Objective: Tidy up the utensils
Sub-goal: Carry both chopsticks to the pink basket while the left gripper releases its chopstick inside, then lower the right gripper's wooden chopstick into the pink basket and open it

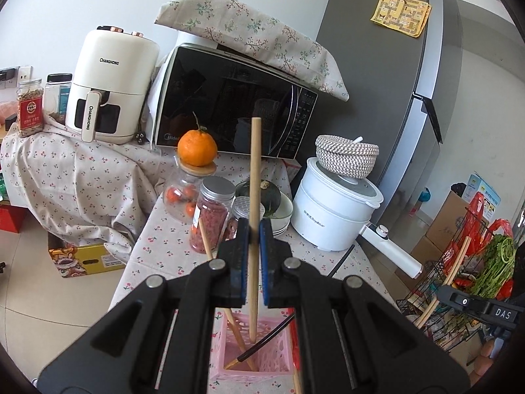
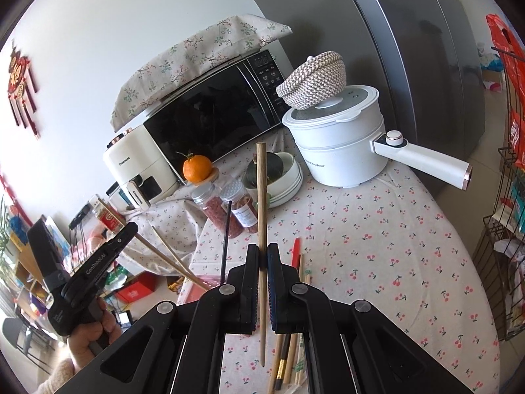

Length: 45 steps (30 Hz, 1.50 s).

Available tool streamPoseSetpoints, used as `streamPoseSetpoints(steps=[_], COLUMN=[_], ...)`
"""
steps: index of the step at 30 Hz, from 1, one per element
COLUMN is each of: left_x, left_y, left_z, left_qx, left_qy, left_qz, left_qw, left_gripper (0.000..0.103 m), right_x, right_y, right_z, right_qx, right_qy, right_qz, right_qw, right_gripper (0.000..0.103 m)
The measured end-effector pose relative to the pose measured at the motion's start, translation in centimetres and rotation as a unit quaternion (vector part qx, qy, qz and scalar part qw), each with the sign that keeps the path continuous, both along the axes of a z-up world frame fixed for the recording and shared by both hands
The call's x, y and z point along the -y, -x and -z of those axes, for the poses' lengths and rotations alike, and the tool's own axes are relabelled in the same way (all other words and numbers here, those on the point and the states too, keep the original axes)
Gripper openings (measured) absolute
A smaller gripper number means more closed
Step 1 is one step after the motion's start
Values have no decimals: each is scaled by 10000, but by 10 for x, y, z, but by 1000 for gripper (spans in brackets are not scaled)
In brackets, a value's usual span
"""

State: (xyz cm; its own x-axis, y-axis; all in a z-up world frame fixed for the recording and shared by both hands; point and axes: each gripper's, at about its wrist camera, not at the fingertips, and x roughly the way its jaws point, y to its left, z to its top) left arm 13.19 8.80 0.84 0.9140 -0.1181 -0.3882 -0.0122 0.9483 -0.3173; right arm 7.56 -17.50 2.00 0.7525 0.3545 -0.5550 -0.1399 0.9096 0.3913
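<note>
the left gripper (image 1: 254, 229) has its fingers (image 1: 242, 246) clenched on a wooden chopstick (image 1: 254, 197), which stands nearly upright with its lower end down inside a pink holder (image 1: 282, 354). the holder sits on the cherry-print tabletop (image 1: 157, 262), and its near wall is cut off by the gripper's black body. inside it lean another wooden chopstick (image 1: 236, 331) and a black chopstick (image 1: 262, 344); how deep they reach is hidden.

in the right wrist view the left gripper (image 2: 131, 226) appears at the left edge, held by a hand (image 2: 88, 335) that is partly out of frame, and the holder (image 2: 203, 282) is mostly hidden behind the near gripper body.

the right gripper (image 2: 262, 256) has its fingers (image 2: 274, 262) closed on a bamboo chopstick (image 2: 261, 197), upright, its tip above the tabletop (image 2: 393, 246). just right of that tip, loose chopsticks (image 2: 288, 354) lie on the tabletop, their far ends covered by the fingers and their near ends cut off at the bottom edge, so their number is hard to tell. a red utensil (image 2: 296, 252) lies beside them, partly hidden.
</note>
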Motion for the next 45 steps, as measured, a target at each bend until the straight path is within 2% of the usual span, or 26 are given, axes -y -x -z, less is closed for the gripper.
streamPoseSetpoints(steps=[7, 10, 13, 20, 24, 33, 41, 45], left_x=[4, 4, 2, -11, -21, -40, -44, -45], left_y=[-26, -32, -28, -7, 5, 11, 14, 14], left_z=[25, 32, 29, 11, 12, 20, 20, 21], left_qx=[-675, -933, -1018, -1158, -1375, -1662, -1718, -1750], left_qy=[77, 74, 146, 3, -84, 112, 200, 215], left_qz=[139, 156, 145, 78, 40, 67, 156, 175], left_qw=[9976, 9955, 9946, 9932, 9905, 9860, 9848, 9842], left_gripper=[7, 10, 38, 60, 62, 62, 62, 62], right_x=[-7, -11, -17, -44, -69, -125, -143, -144], right_y=[0, 2, 2, -8, -21, -39, -43, -44], right_z=[-2, -6, -12, -15, -5, 36, 57, 59], right_qx=[95, 217, 384, 741, 820, 798, 665, 499], right_qy=[-66, -200, -358, -580, -542, -122, 218, 192], right_qz=[-31, -37, -13, 56, 154, 411, 320, 175], right_qw=[9999, 9996, 9986, 9955, 9950, 9959, 9970, 9984], right_gripper=[5, 5, 5, 5, 5, 5, 5, 11])
